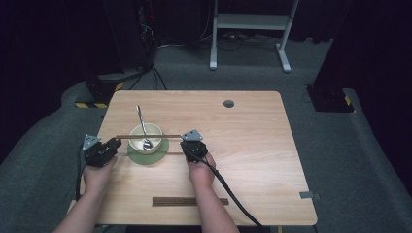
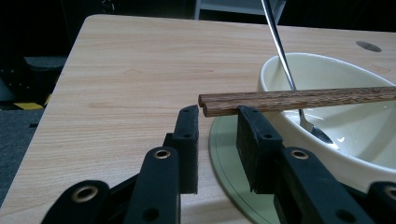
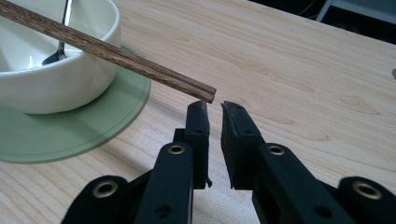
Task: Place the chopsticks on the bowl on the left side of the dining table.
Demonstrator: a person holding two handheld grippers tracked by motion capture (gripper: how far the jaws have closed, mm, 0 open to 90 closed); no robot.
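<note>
Now a pair of dark brown wooden chopsticks (image 1: 148, 136) lies level across the rim of a cream ceramic bowl (image 1: 145, 138), its two ends sticking out past the bowl on either side. The bowl stands on a round pale green saucer (image 1: 160, 154) on the light wooden table (image 1: 243, 145), and a long metal spoon (image 1: 142, 126) leans in the bowl with its handle pointing away from the person.

The left gripper (image 1: 112, 144) sits just beside the bowl at the chopsticks' near end; in the left gripper view (image 2: 217, 116) its jaws stand parted, one pad under the chopstick tips (image 2: 299, 100) and the other clear of them, so it grips nothing. The right gripper (image 1: 190, 144) sits on the bowl's other side; in the right gripper view (image 3: 215, 108) its jaws stand slightly apart just below the free chopstick end (image 3: 107, 50), not closed on it.

A second dark wooden bar (image 1: 189, 201) lies on the table, well apart from the bowl, by the person's edge.
</note>
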